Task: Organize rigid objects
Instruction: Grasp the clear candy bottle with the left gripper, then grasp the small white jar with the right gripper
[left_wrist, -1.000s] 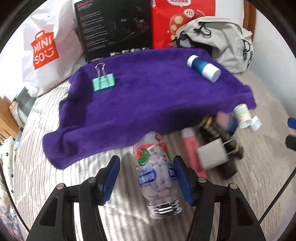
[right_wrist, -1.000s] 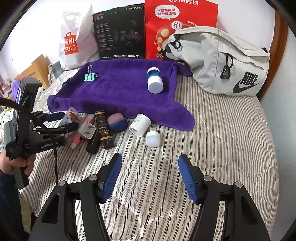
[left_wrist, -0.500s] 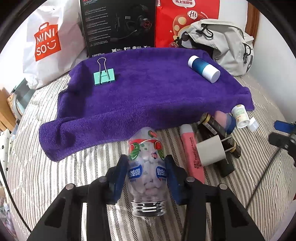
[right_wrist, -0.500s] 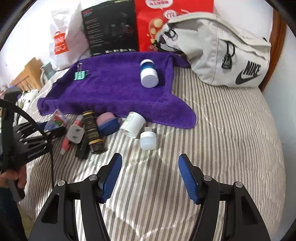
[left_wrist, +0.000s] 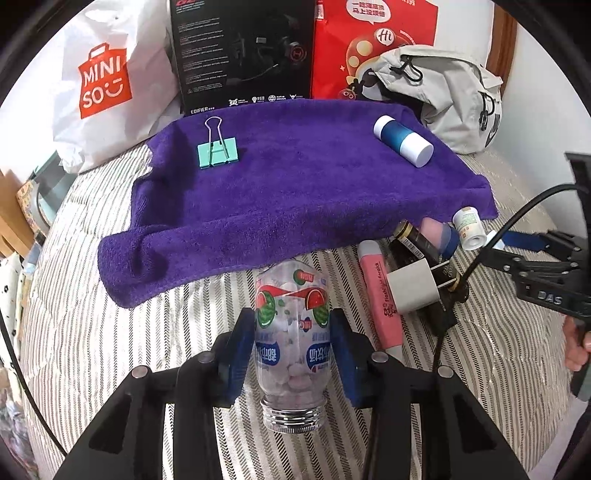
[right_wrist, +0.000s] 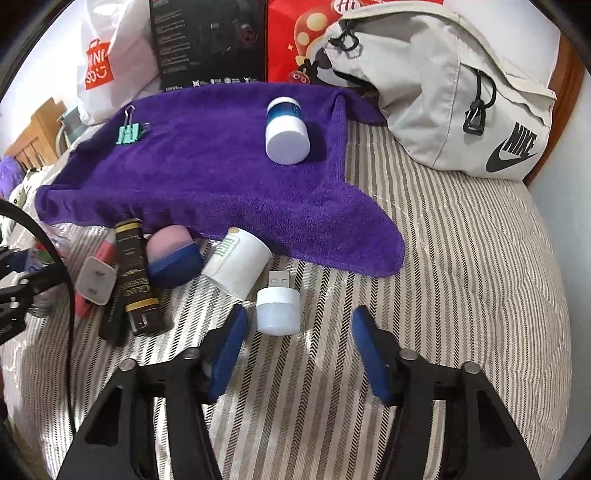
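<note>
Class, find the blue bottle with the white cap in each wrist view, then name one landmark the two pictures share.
Left wrist view: the blue bottle lies on its side at the upper right, on the purple towel's far right part.
Right wrist view: the blue bottle lies at upper centre on the same towel, white cap toward the camera.
Shared landmark: the teal binder clip on the towel's left.
</note>
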